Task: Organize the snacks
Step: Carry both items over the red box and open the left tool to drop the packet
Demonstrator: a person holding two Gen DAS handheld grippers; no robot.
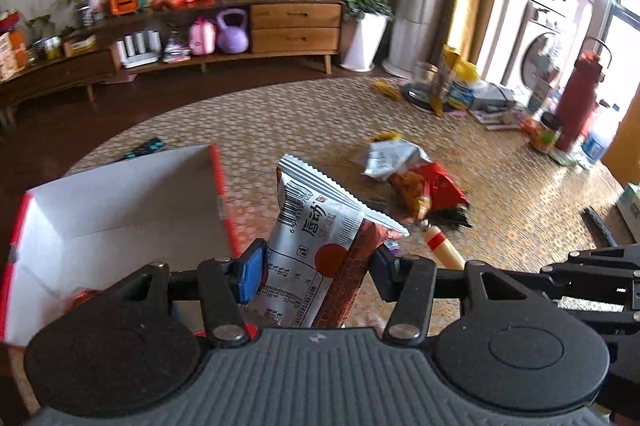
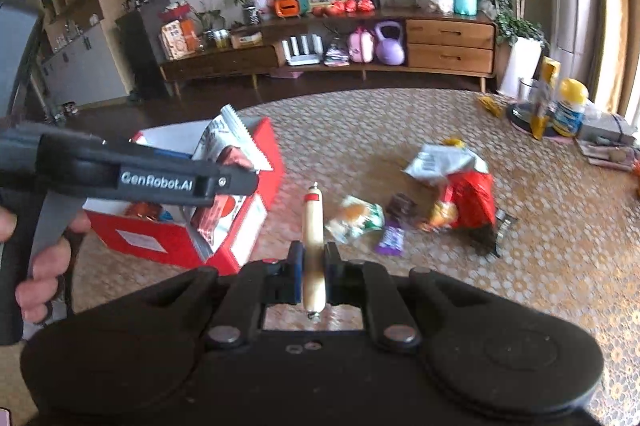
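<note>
1. The red box (image 1: 120, 210) with a white inside stands open on the patterned bench (image 1: 280, 122), at my left. From the right wrist view I see an orange-wrapped item (image 2: 140, 211) low inside it; I cannot tell what else lies in there.
2. My left gripper (image 1: 320, 268) has its jaws partly closed, gripping the silver and red snack packet (image 1: 316, 250) on both sides. The packet stands upright between the blue pads, its crimped top edge pointing away from me, just beside the box's right wall. In the right wrist view the same packet (image 2: 224, 186) hangs over the near corner of the box.
3. My right gripper (image 2: 313, 272) has its jaws drawn narrow, pinching a tan sausage stick (image 2: 312, 238) with a red band near its far end. The stick points forward, away from me, above the bench.
4. The other snacks lie loose on the bench, well apart from the box: a red bag (image 2: 470, 200) with a crumpled white packet (image 2: 438, 160) touching its top, a green and orange packet (image 2: 354, 218), and a small purple wrapper (image 2: 391, 240) near it.
5. At the bench's far right edge stand a glass jar (image 2: 528, 94) and a yellow-lidded tub (image 2: 570, 108).
</note>
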